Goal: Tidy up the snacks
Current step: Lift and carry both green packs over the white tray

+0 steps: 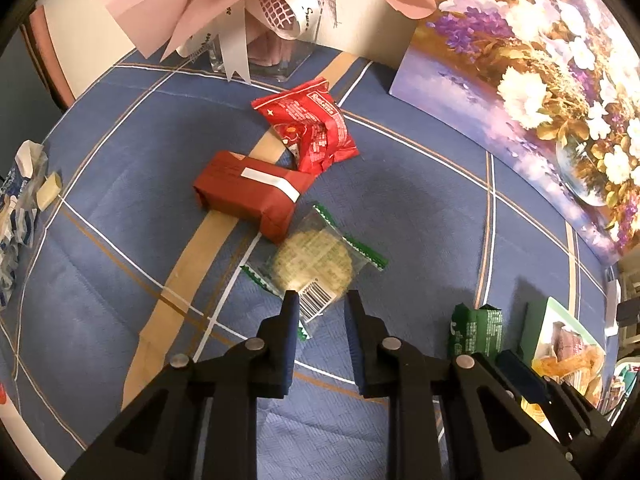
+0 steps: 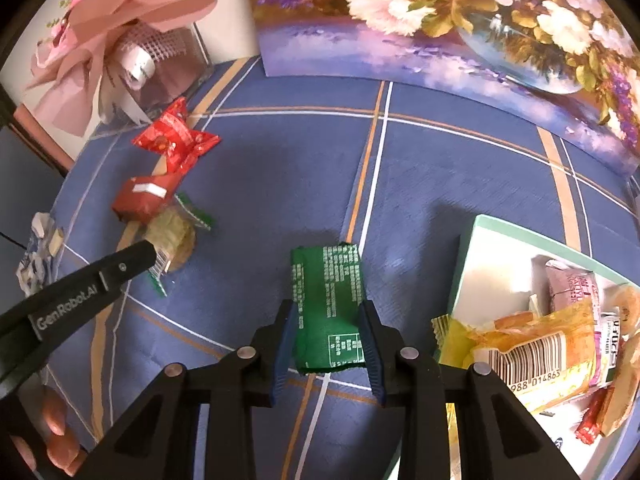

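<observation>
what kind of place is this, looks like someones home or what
Most likely a home, at a table. A blue checked tablecloth covers it, a flower painting leans at the back beside a pink ribboned bouquet, and snacks fill a white box.

Clear cracker packet point(image 1: 316, 266): near corner hidden behind left jaws, print blurred. Green packet point(image 2: 326, 304): sides covered by right jaws, text too small to read. White box point(image 2: 500, 248) right of those jaws cut by frame edge. Fingers point(image 2: 56, 436) bottom-left, partly cropped.
</observation>
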